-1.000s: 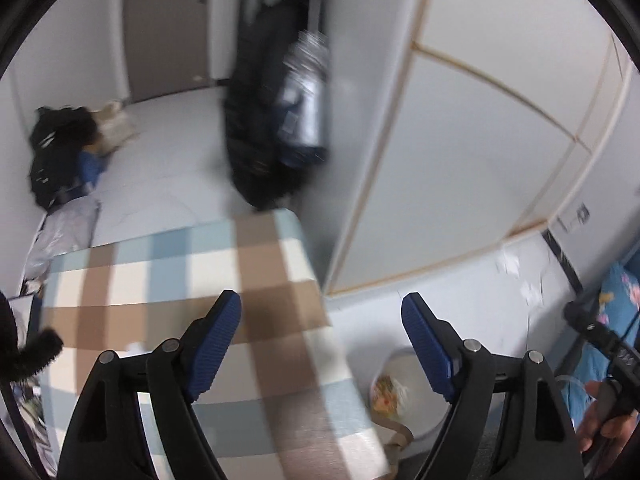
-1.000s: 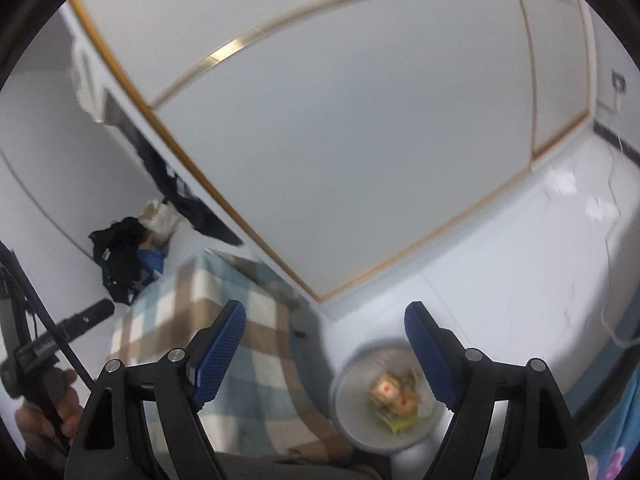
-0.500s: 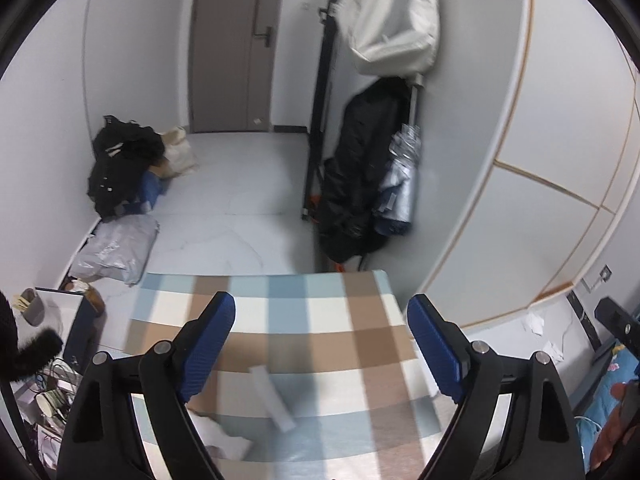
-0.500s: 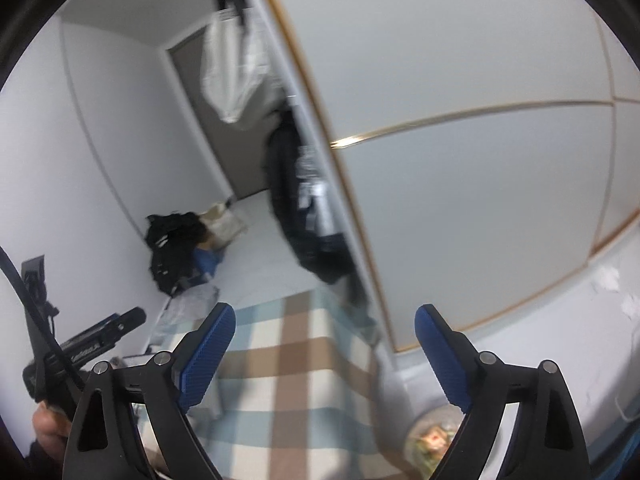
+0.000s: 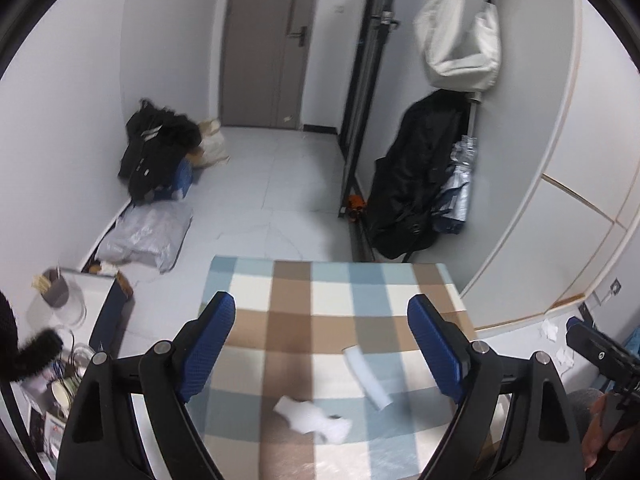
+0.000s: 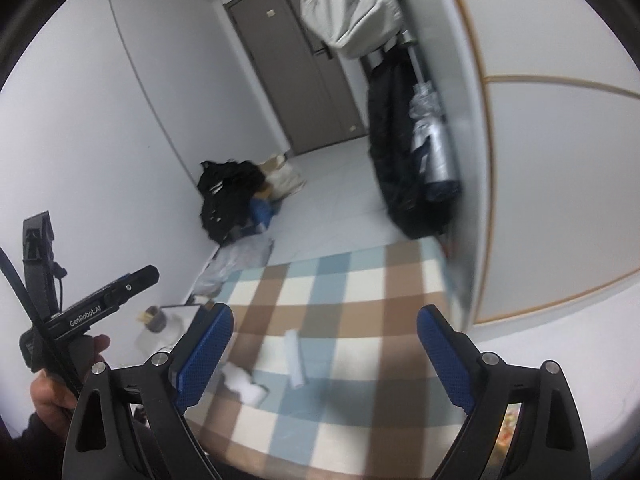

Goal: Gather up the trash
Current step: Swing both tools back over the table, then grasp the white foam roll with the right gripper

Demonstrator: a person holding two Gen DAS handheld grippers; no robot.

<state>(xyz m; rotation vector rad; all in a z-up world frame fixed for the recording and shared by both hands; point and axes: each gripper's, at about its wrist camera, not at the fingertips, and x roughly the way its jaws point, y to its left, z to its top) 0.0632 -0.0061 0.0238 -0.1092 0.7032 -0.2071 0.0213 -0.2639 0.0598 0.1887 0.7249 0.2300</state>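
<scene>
1. In the left wrist view, the left gripper (image 5: 320, 344) hangs above a checked tabletop (image 5: 328, 296) of blue, brown and cream squares. Its two blue-padded fingers (image 5: 208, 344) stand wide apart with nothing between them.
2. Two pieces of white trash lie on the tabletop, near each other but apart: a crumpled tissue (image 5: 314, 418) close to the near edge, and a flat paper strip (image 5: 366, 378) just beyond it to the right.
3. Further scraps of white paper (image 5: 549, 330) lie on the floor at the far right; their count is unclear.
4. Beyond the tabletop, one grey door (image 5: 264, 40) closes the hallway. One black coat (image 5: 416, 176) and one white bag (image 5: 460, 36) hang on the right. One pile of dark clothes (image 5: 156, 152) sits against the left wall, with one grey plastic bag (image 5: 148, 236) in front of it.
5. At the far right edge, part of the other handheld tool shows, with a hand (image 5: 600, 432) around it.
6. In the right wrist view, the right gripper (image 6: 324, 352) also hangs above the checked tabletop (image 6: 352, 284). Its two blue fingers (image 6: 206, 352) are spread wide and empty.
7. The same two pieces show here: the crumpled tissue (image 6: 246, 386) near the left finger, the paper strip (image 6: 294, 360) just to its right.
8. At the lower left, the person's left hand (image 6: 60, 384) grips the black handle of the left gripper.
9. At the lower right edge, one round white bin (image 6: 510, 436) with colourful contents is partly visible, blurred.
</scene>
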